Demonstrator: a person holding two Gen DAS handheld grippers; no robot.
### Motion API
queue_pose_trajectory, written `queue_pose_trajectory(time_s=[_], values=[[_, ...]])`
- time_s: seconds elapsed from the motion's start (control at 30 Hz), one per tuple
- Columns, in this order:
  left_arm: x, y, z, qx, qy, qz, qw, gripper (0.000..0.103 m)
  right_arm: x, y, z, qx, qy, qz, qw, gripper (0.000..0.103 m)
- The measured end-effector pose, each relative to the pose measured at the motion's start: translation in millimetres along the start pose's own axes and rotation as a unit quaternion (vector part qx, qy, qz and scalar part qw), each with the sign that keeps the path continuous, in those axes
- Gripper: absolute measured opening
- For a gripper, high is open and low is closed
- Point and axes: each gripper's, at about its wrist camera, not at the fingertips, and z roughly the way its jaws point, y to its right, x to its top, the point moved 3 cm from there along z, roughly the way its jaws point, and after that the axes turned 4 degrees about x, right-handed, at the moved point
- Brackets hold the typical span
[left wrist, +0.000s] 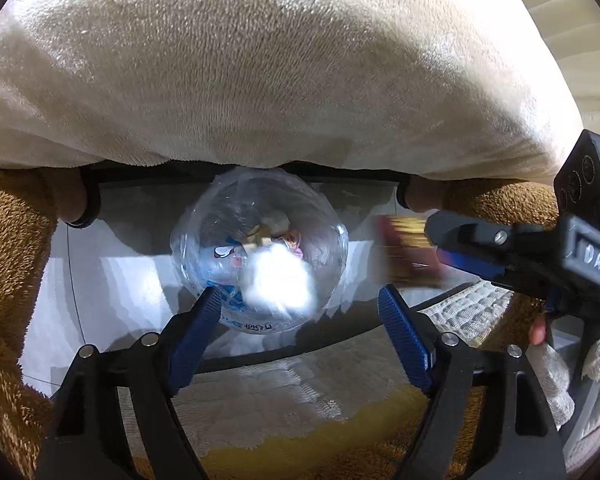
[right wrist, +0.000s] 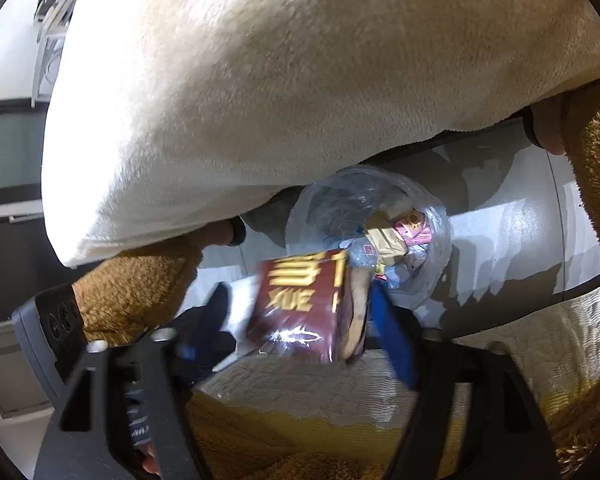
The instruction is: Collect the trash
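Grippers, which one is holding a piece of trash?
The right gripper, shut on the red packet; the left gripper is open and empty.

Blurred red box (right wrist: 304,308), seemingly tilted, beside trash-filled clear bag (right wrist: 368,232).

The right hand-held gripper (right wrist: 300,316) has its 2 blue-padded fingers (right wrist: 392,340) spread, with a dark red packet (right wrist: 304,308) printed "XUE" in gold between them; motion blur hides whether the pads touch it. Just beyond sits a clear plastic bag (right wrist: 368,232) holding crumpled wrappers, on a grey floor (right wrist: 520,232). A cream plush cushion (right wrist: 284,80) fills the upper frame.
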Motion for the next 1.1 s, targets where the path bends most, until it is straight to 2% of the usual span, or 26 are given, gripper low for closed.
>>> queue_pose_trajectory(time_s=[0.3, 0.67, 0.9, 1.1], values=[[3, -3, -7, 0.009, 0.02, -0.001, 0.9998, 0.079, 0, -3, -5, 0.005, 0.009, -0.005, 1.0, 0.08], [-2, 0, -33, -0.002, 0.068, 0.025, 0.9973, 0.079, -10, -12, -27, 0.001, 0.042, -0.062, 0.997, 0.08], [-13, 4, -59, -0.013, 0.129, 0.045, 0.9905, 0.079, -24, -23, -51, -0.003, 0.087, -0.127, 0.988, 0.08], [-27, 10, -93, -0.022, 0.203, 0.069, 0.9765, 0.079, -41, -36, -91, 0.016, 0.157, -0.188, 0.97, 0.08]])
